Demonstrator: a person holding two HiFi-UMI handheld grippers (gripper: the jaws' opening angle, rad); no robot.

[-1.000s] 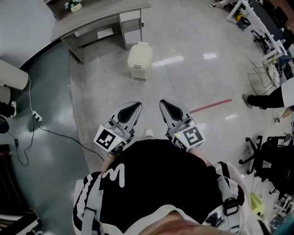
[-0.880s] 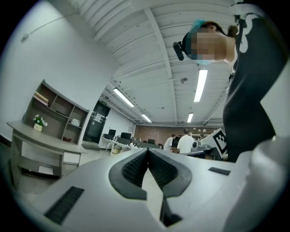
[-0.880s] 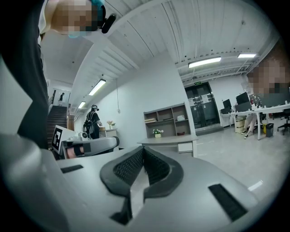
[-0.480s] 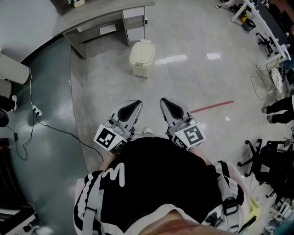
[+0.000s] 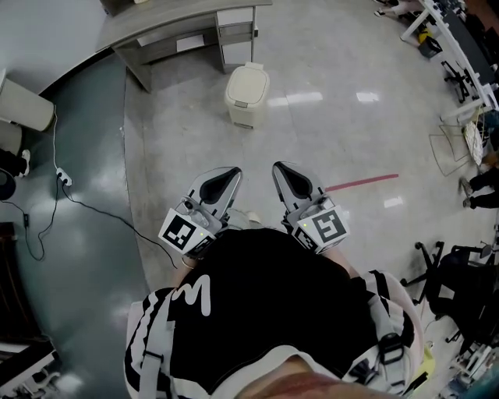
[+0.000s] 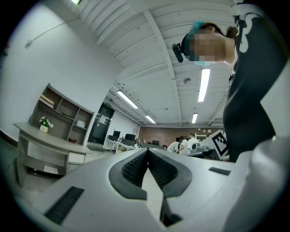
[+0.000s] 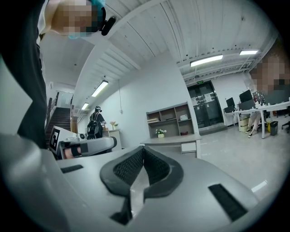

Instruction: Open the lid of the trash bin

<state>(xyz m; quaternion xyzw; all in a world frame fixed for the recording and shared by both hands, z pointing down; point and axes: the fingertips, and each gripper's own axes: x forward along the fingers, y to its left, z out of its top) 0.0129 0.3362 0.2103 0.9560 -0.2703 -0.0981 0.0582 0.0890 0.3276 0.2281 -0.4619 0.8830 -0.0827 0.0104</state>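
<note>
Desk (image 5: pixel 179 27) and trash bin (image 5: pixel 247 95) shifted up-frame since previous frame; bin stood lid closed beside desk | left gripper (image 5: pixel 226 178), right gripper (image 5: pixel 282 171) held clenched, empty, well short of bin | floor (image 5: pixel 257 144) between; cable (image 5: pixel 86 210) at left.

Bright ceiling strips, floor (image 5: pixel 327 140) glare, fisheye edges.

Ahead of me stands a long pale-grey desk with white drawer fronts (image 5: pixel 168 23) on the glossy grey floor (image 5: pixel 335 132), and a thin red tape strip (image 5: pixel 361 184) lies on that floor to my right. A thin black cable (image 5: pixel 93 212) trails across the darker floor on my left. A black wheeled office chair (image 5: pixel 460 284) stands far to the right.
</note>
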